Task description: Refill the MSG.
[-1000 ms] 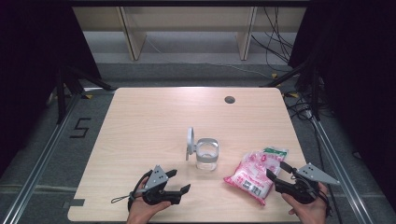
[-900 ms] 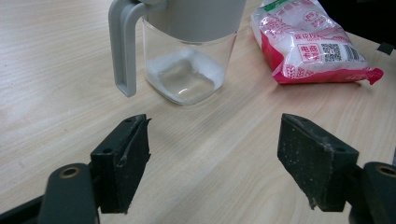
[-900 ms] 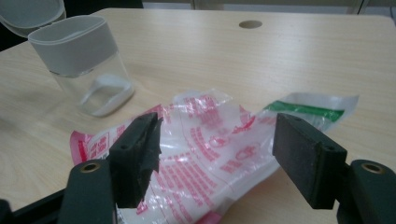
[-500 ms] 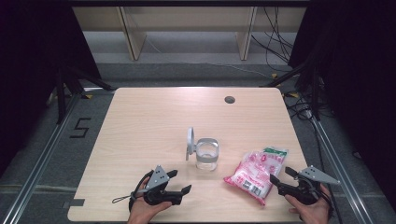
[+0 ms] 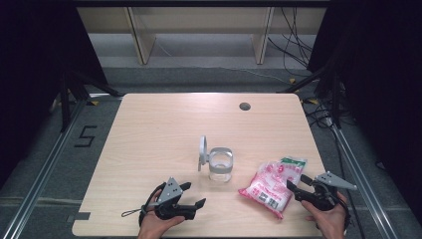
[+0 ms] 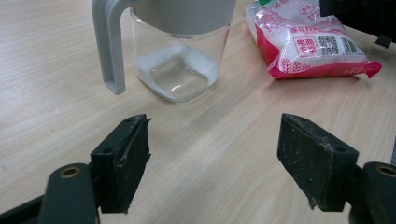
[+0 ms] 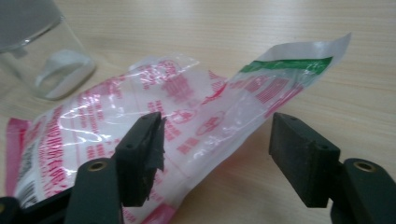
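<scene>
The right gripper (image 5: pixel 298 186), its 2 jaws spread and just closing a little, has the pink bag (image 7: pixel 187 121) lying partly between them, untouched, its long axis running ahead and leftward. The left gripper (image 6: pixel 215 163) (also spread) sits farther off, facing the jar (image 6: pixel 180 56).

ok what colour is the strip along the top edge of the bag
Green, across the open top of the pink-and-white bag; clearest in the right gripper view.
</scene>
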